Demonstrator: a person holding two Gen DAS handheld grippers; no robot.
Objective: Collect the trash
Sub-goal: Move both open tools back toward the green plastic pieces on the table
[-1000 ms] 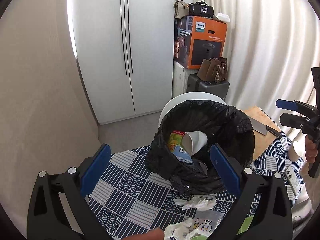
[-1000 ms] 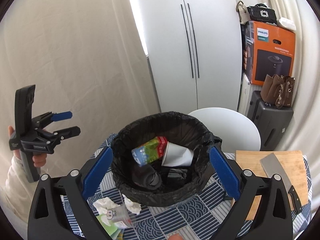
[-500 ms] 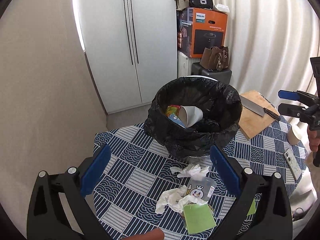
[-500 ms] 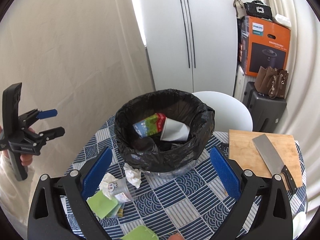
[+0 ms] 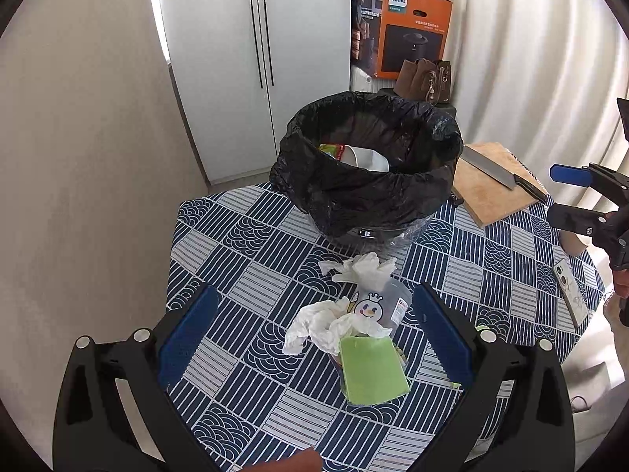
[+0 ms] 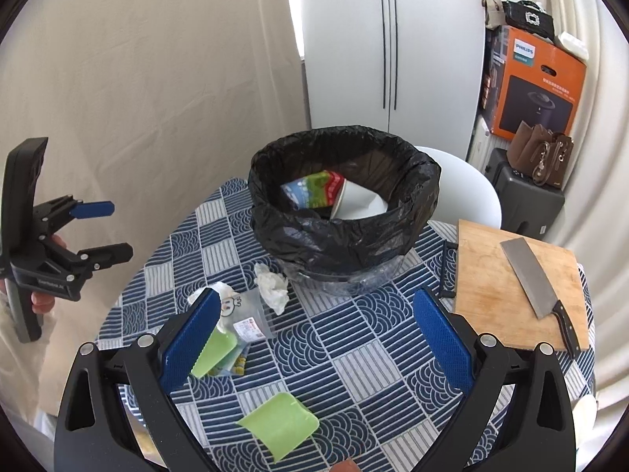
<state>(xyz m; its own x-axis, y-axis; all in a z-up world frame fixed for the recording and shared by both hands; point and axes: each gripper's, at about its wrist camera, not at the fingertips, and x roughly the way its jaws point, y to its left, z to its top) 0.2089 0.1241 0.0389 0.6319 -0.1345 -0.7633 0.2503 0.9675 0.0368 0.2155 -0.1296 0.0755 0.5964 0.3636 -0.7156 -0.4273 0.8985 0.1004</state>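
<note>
A bin lined with a black bag [image 5: 365, 181] [image 6: 346, 232] stands on the round table; a carton and a white paper cup [image 6: 354, 206] lie inside it. In front of it lies a heap of trash: crumpled tissues [image 5: 365, 271] [image 6: 271, 289], a clear plastic cup with a cartoon face [image 5: 383, 306] [image 6: 245, 312] and green paper pieces [image 5: 371, 369] [image 6: 281, 426]. My left gripper [image 5: 314, 340] hovers open above the heap, nothing between its pads. My right gripper [image 6: 310, 340] is open and empty over the table, right of the heap.
A wooden cutting board [image 6: 507, 275] [image 5: 491, 185] with a cleaver [image 6: 530, 287] lies right of the bin. A phone [image 5: 570, 291] rests near the table's right edge. A white chair [image 6: 468, 188], an orange box [image 6: 534, 86] and a wardrobe [image 6: 393, 43] stand behind the table.
Both grippers have pulled back and up from the bin, so the trash heap on the tablecloth has come into view beneath them. Both stay open and empty.
</note>
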